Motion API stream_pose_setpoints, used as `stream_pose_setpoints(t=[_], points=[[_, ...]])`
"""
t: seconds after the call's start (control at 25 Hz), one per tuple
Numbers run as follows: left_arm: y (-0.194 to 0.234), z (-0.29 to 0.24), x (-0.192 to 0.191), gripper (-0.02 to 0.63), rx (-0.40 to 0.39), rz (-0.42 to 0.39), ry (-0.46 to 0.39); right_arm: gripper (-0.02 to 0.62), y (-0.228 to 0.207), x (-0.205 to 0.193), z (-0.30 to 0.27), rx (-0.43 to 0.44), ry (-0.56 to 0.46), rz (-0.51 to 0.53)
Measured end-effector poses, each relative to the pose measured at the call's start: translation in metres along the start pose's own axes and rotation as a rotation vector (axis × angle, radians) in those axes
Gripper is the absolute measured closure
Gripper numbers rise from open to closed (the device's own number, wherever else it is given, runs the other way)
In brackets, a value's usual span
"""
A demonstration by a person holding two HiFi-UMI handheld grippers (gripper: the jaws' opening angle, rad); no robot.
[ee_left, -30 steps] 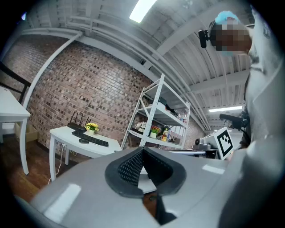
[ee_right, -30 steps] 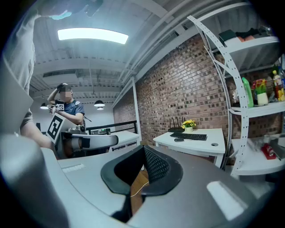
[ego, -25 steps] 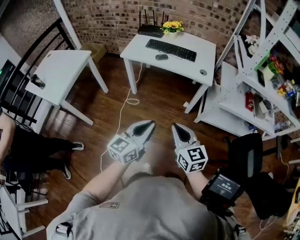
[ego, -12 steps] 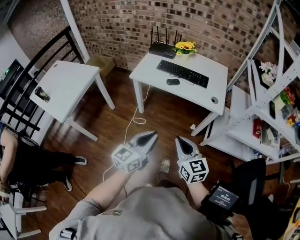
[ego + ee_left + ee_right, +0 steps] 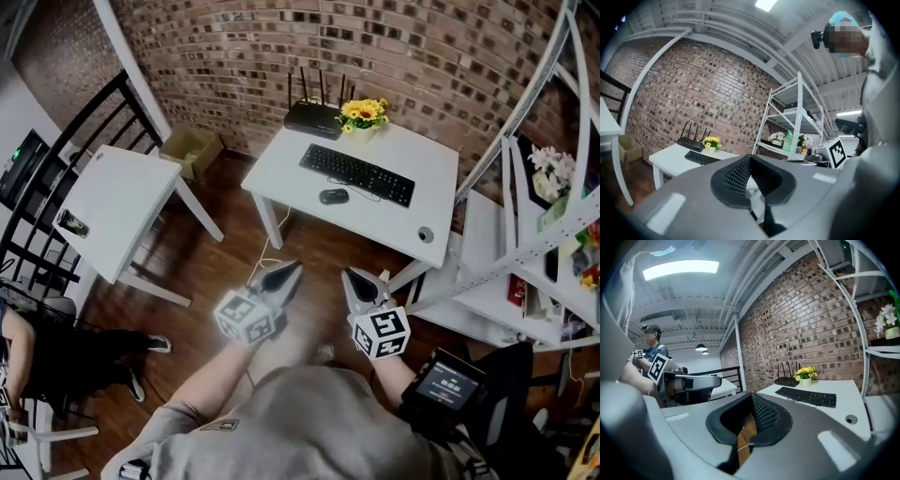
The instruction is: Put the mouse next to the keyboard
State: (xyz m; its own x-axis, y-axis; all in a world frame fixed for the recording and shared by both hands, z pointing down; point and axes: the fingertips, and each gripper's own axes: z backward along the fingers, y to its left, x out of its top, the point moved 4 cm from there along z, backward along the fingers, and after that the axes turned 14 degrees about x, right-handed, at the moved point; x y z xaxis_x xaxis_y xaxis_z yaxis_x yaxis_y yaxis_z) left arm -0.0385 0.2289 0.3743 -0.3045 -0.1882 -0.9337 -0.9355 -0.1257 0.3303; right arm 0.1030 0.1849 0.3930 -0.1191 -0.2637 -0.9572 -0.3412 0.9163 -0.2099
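Note:
A dark mouse (image 5: pixel 334 196) lies on the white table (image 5: pixel 281 176), just in front of the black keyboard (image 5: pixel 356 174) and apart from it. Both grippers hover over the wooden floor, short of the table's near edge, pointing at it. My left gripper (image 5: pixel 288 271) is shut with nothing in it, and so is my right gripper (image 5: pixel 353 276). In the left gripper view the shut jaws (image 5: pixel 751 180) frame the keyboard (image 5: pixel 701 158) far off. The right gripper view shows the shut jaws (image 5: pixel 749 420) and the keyboard (image 5: pixel 806 396); the mouse is hidden there.
A router (image 5: pixel 312 119) and a pot of yellow flowers (image 5: pixel 364 112) stand at the table's back. A second white table (image 5: pixel 112 206) and a cardboard box (image 5: pixel 190 150) are at left, a metal shelf (image 5: pixel 534 244) at right. A white cable (image 5: pixel 265 253) trails on the floor. A seated person (image 5: pixel 56 356) is at far left.
The view has come nearer to the table with the keyboard, which now sits lower and larger in the head view. Both grippers stay shut, side by side.

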Motion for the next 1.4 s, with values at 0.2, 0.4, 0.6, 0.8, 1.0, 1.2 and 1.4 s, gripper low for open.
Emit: stream_pose_setpoints(t=[0.2, 0.4, 0.6, 0.8, 1.0, 1.2, 1.4], points=[[0.021, -0.054, -0.012, 0.606, 0.012, 0.005, -0.004, 0.584, -0.055, -0.011, -0.026, 0.000, 0.023, 0.005], [0.048, -0.100, -0.010, 0.606, -0.018, 0.023, 0.044, 0.584, -0.091, -0.013, -0.059, -0.030, 0.070, -0.031], [0.099, -0.156, 0.001, 0.606, -0.095, 0.001, 0.088, 0.584, -0.133, -0.009, -0.116, -0.093, 0.125, -0.044], [0.142, -0.193, 0.010, 0.606, -0.158, -0.025, 0.143, 0.583, -0.158, 0.000, -0.161, -0.166, 0.163, -0.065], [0.165, -0.226, -0.002, 0.606, -0.198, -0.081, 0.199, 0.584, -0.178, -0.002, -0.182, -0.222, 0.187, -0.093], [0.171, -0.262, -0.037, 0.604, -0.248, -0.273, 0.306, 0.583, -0.207, -0.007, -0.180, -0.271, 0.198, -0.122], [0.154, -0.298, -0.074, 0.505, -0.303, -0.519, 0.361, 0.583, -0.239, -0.012, -0.162, -0.298, 0.206, -0.144]])
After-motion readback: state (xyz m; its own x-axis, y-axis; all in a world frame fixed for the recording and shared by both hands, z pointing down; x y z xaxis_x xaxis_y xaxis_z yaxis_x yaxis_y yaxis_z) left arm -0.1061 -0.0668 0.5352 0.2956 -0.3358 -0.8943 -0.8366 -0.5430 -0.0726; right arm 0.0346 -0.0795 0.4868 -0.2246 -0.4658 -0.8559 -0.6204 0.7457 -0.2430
